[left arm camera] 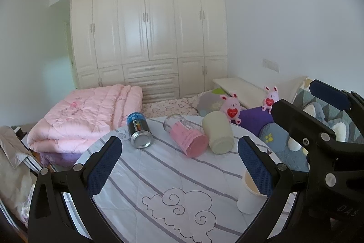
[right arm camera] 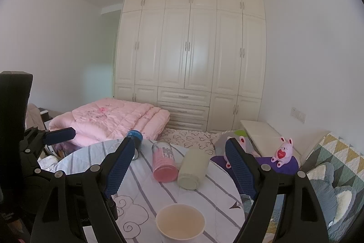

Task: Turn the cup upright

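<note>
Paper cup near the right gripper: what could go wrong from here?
1. The white paper cup stands upright, light and apparently empty, below the open right gripper; a nudge could tip it.
2. The pink glass bottle and cream cylindrical cup lie touching; either may roll on the striped tablecloth.

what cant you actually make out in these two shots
- Can: in the right wrist view, the gripper's left finger hides most of it.
- Paper cup: in the left wrist view, its rim sits behind a finger.
- Pink bottle label: print too small in both views.
- Cream cup: its far end faces away in both views.
</note>
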The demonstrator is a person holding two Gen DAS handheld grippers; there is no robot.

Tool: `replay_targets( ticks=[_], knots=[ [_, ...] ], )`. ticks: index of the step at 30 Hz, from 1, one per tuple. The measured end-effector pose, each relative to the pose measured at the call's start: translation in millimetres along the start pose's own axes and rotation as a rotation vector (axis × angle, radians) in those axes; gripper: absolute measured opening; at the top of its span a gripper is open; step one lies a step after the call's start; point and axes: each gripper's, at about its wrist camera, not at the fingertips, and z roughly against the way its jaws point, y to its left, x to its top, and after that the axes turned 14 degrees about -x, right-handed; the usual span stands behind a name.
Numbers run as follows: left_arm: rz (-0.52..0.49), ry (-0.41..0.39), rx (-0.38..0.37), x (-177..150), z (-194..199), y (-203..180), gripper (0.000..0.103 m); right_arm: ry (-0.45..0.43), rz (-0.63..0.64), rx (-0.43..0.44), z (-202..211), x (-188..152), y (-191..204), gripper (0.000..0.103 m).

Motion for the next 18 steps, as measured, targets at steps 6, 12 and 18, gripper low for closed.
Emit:
replay_targets(
  ticks=[6,12,18],
  knots=[
    [0.001,0.010,-0.009,0.3,-1.4,-0.3,0.103,0.007,0.003,0.003,-0.8,1.2,1.2,0.083],
    [0.005,0.028,-0.020,-0.9,-2.5,0.9,0.103,0.013,0.008,0.002,-2.0,0.1,3.3,0.083],
    [0.024,0.034,-0.022,-0.2,-4.8,5.1,0.103,0.007,0.009,-0.002,-2.1,0.0,4.9,0.083]
  ],
)
